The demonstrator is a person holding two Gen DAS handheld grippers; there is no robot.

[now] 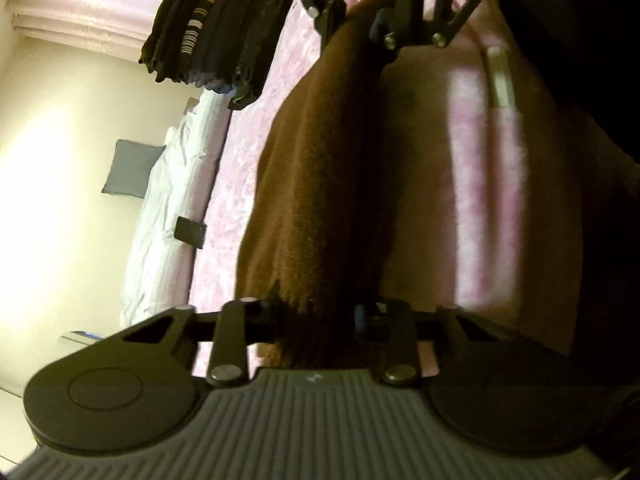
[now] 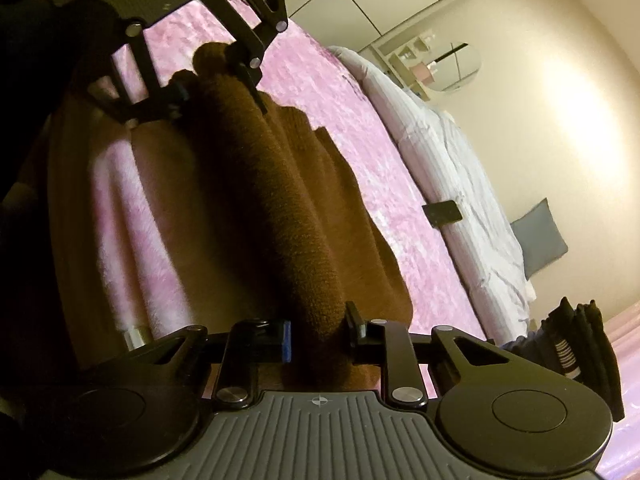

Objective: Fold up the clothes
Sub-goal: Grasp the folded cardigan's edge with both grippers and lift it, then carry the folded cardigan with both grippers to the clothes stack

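The soft brown fuzzy cloth (image 1: pixel 320 184) is stretched in a long bunched roll between the two grippers, up above the bed with the pink fluffy blanket (image 1: pixel 240 240). The left gripper (image 1: pixel 320 316) has its jaws pinching one end of the roll. The right gripper (image 2: pixel 318 330) has its jaws pinching the other end.

No box or basket shows in either view. A stack of dark folded clothes (image 1: pixel 216 32) sits on the pink blanket, and one piece in it has white and yellow stripes.

The left view shows the whole stack. The right view shows only its edge, but it shows a rounded mirror (image 2: pixel 452 66) on the wall. Both views show a grey pillow (image 2: pixel 540 236) and a small dark flat thing (image 2: pixel 442 213) by the white bedding (image 2: pixel 460 184).
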